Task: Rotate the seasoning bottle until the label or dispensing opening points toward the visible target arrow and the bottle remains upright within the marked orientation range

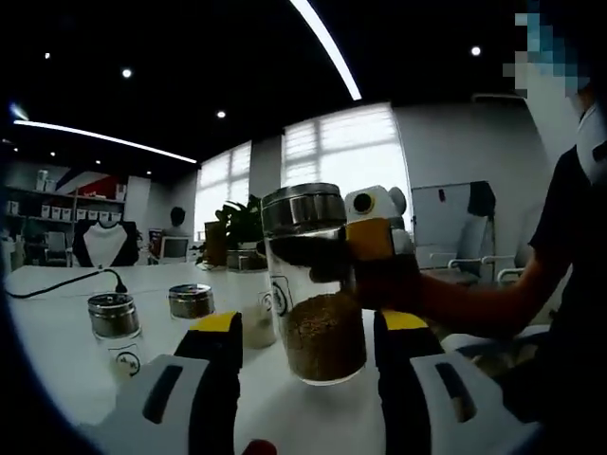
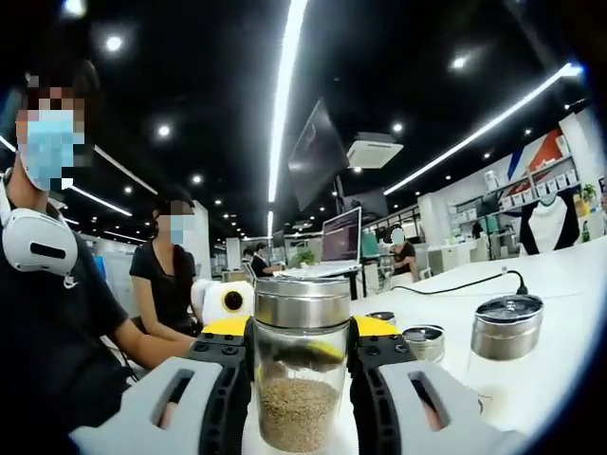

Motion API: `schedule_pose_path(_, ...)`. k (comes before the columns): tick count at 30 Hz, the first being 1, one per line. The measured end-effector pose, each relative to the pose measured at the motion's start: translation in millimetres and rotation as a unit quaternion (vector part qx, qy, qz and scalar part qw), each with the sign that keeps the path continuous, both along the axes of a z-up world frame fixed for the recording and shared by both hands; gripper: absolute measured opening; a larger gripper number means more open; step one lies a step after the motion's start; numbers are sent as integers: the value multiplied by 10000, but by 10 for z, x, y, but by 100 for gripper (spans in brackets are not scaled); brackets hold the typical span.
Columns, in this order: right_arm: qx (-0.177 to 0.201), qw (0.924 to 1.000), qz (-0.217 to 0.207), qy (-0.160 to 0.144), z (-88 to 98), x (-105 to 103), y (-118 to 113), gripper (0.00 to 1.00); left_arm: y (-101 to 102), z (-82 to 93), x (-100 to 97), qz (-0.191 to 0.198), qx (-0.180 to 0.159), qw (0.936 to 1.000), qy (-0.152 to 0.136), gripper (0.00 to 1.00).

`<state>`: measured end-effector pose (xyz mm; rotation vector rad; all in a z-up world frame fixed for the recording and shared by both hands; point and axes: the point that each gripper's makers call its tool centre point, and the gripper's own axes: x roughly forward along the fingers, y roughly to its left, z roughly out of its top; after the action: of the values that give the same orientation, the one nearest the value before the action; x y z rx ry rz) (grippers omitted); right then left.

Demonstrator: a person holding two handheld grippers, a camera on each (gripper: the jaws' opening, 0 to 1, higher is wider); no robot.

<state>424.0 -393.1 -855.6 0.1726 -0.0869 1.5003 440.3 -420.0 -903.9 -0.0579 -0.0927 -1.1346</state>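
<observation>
I take the clear glass seasoning bottle with the steel cap and brown granules as my landmark. It stands on the white table, long axis vertical, no tilt I can see.

In the right gripper view the bottle sits squarely between the right gripper jaws, yellow-tipped pads pressed to the glass on both sides just under the cap: clamped on the bottle. From the left gripper view that gripper reaches in from the bottle's far right side.

The left gripper faces the bottle with jaws spread apart, the bottle ahead between the tips, not touched.

So the right hand owns the twist about the upright axis. I can't find a target arrow.

Beyond the bottle's left: two short steel-capped jars.
</observation>
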Motion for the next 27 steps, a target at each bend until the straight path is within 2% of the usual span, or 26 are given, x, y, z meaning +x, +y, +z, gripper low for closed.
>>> schedule_pose_path(2, 71, 9999, 152, 8, 17, -55, 21, 37, -18, 21, -56, -237, -150, 9995, 168, 57)
schedule_pose_path(4, 115, 9992, 373, 45, 21, -121, 43, 37, 8, 49, -51, -236, -255, 9992, 194, 55)
schedule_pose_path(7, 304, 9977, 604, 103, 63, -178, 56, 37, -48, 94, -201, -742, -409, 9959, 331, 50)
schedule_pose_path(10, 463, 9954, 806, 239, 77, -207, 67, 37, -87, 94, -268, -915, -366, 9947, 300, 44)
schedule_pose_path(11, 402, 9957, 806, 228, 47, -208, 76, 37, -92, 12, -268, -810, -203, 9950, 545, 43)
schedule_pose_path(12, 353, 9960, 792, 205, 31, -212, 85, 37, -113, 40, -257, -732, -191, 9963, 410, 43)
schedule_pose_path(13, 253, 9971, 709, 152, -4, -190, 97, 37, -109, 18, -235, -652, -128, 9970, 391, 43)
schedule_pose_path(14, 85, 9983, 577, 77, -66, -154, 115, 37, -101, -45, -202, -543, -16, 9968, 584, 43)
schedule_pose_path(15, -57, 9990, 450, -39, -122, -125, 134, 37, -83, -90, -162, -425, 104, 9970, 639, 43)
schedule_pose_path(18, -208, 9993, 163, -275, -179, -60, 158, 36, -4, -153, -25, 221, 448, 9982, 332, 42)
schedule_pose_path(20, -231, 9993, 40, -285, -178, -26, 170, 36, 42, -168, 20, 420, 521, 9970, 381, 42)
schedule_pose_path(24, -408, 9962, -526, -570, -191, 141, 197, 34, 184, -217, 210, 1089, 604, 9899, 676, 42)
schedule_pose_path(27, -769, 9886, -977, -855, -248, 219, 245, 34, 328, -252, 345, 1829, 1036, 9767, 440, 42)
